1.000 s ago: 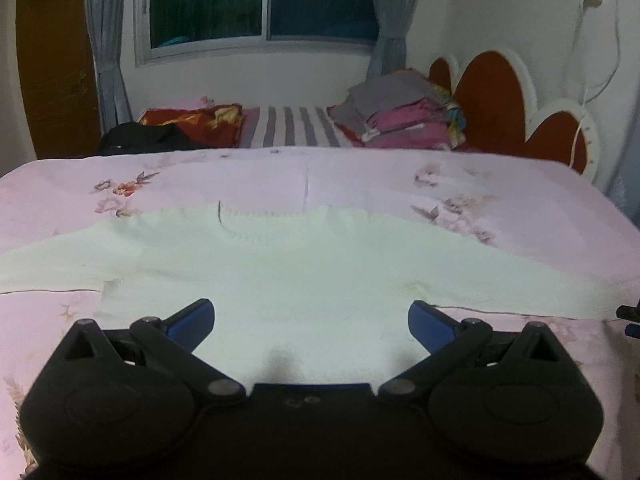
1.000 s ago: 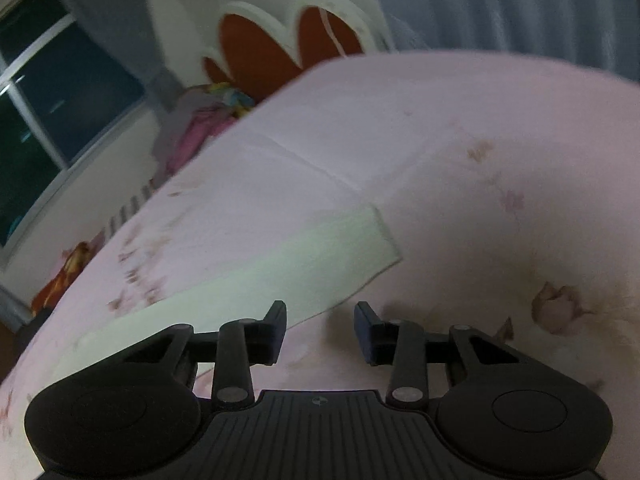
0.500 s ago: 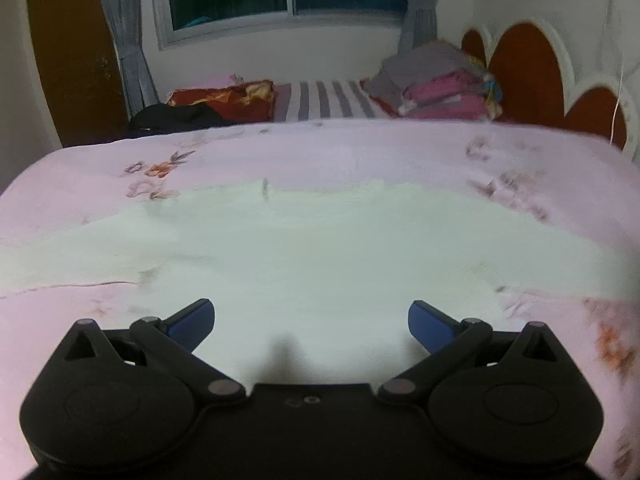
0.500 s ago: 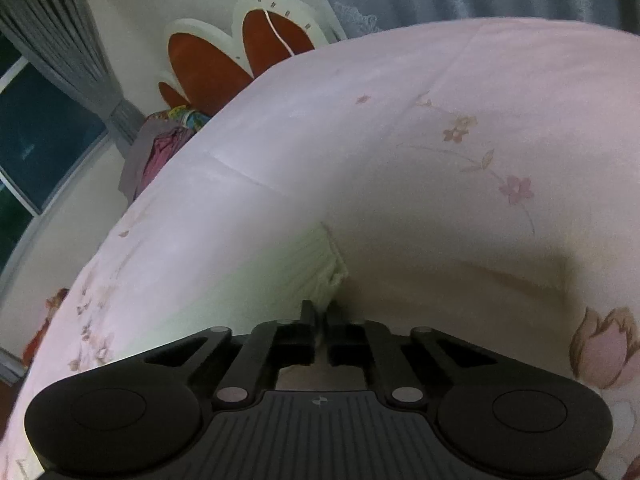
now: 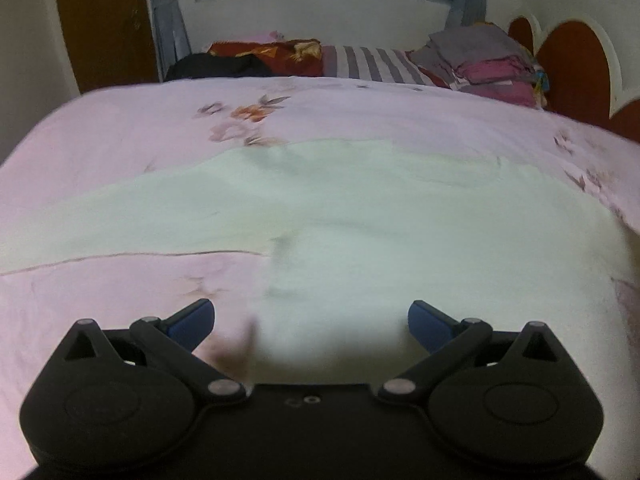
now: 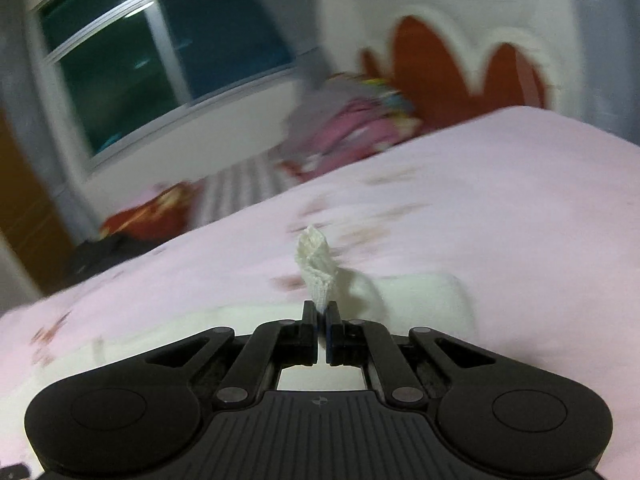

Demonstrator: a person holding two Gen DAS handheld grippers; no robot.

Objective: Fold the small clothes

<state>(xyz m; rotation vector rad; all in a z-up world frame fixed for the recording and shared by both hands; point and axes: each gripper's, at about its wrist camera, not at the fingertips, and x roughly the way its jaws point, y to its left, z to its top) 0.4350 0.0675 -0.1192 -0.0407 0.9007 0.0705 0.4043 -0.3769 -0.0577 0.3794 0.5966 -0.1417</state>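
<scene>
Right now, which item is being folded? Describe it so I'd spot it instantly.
On the pink floral bedspread lies a pale cream knit sweater, spread flat. Unlike the folded clothes stack by the headboard, its sleeve cuff is pinched in the right gripper.

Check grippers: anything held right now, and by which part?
The right gripper is shut on the white knit sweater, pinching the cuff end of a sleeve. The left gripper is open and holds nothing.
</scene>
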